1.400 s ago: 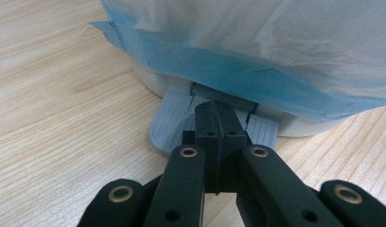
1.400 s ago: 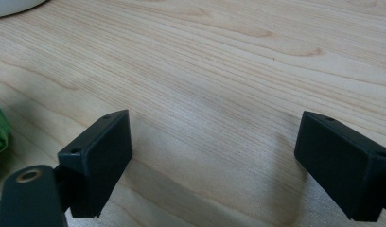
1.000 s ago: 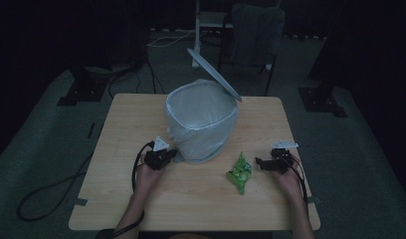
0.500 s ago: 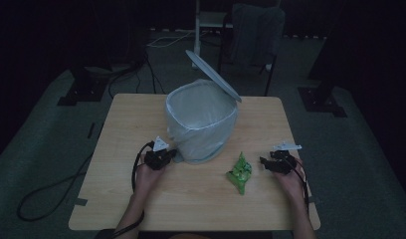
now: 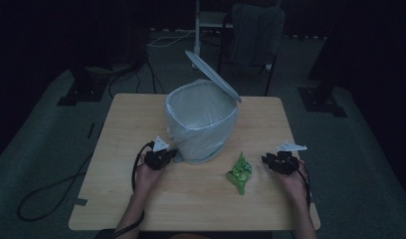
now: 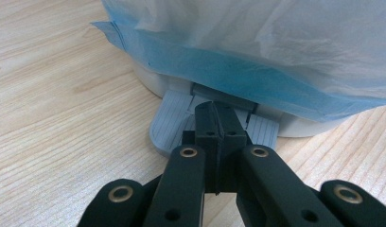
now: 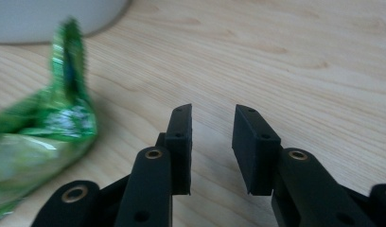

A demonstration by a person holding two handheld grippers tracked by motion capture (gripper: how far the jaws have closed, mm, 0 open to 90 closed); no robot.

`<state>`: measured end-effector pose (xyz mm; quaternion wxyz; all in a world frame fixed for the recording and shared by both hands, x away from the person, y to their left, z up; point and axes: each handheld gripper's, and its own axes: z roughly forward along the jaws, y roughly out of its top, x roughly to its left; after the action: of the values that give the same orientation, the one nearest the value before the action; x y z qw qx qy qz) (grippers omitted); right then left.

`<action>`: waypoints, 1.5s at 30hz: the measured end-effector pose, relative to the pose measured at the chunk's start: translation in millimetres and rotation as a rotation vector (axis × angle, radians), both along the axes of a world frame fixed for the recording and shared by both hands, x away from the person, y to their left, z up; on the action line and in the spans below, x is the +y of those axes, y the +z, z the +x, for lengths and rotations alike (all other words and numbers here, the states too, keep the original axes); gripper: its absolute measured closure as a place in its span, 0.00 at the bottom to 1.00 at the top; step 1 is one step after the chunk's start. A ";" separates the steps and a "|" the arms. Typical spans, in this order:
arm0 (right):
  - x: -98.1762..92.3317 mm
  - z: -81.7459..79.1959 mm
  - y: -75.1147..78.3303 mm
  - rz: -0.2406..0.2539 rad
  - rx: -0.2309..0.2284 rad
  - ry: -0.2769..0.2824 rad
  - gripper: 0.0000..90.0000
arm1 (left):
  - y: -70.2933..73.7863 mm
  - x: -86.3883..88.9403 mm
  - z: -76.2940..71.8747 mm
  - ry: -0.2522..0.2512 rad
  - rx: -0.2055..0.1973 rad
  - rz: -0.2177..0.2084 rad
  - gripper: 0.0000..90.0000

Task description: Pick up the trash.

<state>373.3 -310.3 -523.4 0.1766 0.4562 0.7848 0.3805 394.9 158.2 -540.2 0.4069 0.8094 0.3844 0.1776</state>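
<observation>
A grey pedal bin (image 5: 201,124) lined with a pale blue bag (image 6: 257,61) stands mid-table, its lid (image 5: 213,77) tipped up at the back. My left gripper (image 5: 163,157) (image 6: 214,113) is shut with nothing between the jaws, and its tips rest on the bin's ribbed grey pedal (image 6: 170,125). A crumpled green wrapper (image 5: 240,173) (image 7: 44,127) lies on the wood in front of the bin. My right gripper (image 5: 268,160) (image 7: 212,118) hovers just right of the wrapper. Its jaws have just been closing, a gap remains and nothing is between them.
The wooden table (image 5: 141,114) has bare wood on all sides of the bin. A cable (image 5: 136,172) loops from the left gripper by the forearm. A chair (image 5: 253,30) and dark stands are on the floor beyond the far edge.
The right gripper has edged slightly to the right, away from the green wrapper. The left gripper, the bin and its raised lid stand as before.
</observation>
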 end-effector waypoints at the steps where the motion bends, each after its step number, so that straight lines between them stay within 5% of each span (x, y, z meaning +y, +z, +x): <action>1: 0.2 -1.5 2.3 0.010 -0.001 0.005 0.77 | 0.0 0.0 0.0 0.000 0.000 0.000 1.00; 14: 8.0 -22.7 35.4 0.108 -0.073 0.107 0.78 | -0.1 -0.1 -0.3 -0.001 -0.004 0.005 1.00; 31: 31.9 -38.8 64.9 0.117 -0.123 0.225 0.77 | 0.1 -0.6 -0.6 0.000 -0.005 0.008 1.00; 45: 58.6 -42.3 66.0 0.109 -0.104 0.333 0.76 | 0.0 -1.3 -1.2 0.005 -0.008 0.011 1.00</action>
<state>331.0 -251.7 -457.5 0.1265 0.3086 0.8175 0.4695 393.6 156.9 -540.2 0.4038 0.8099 0.3836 0.1839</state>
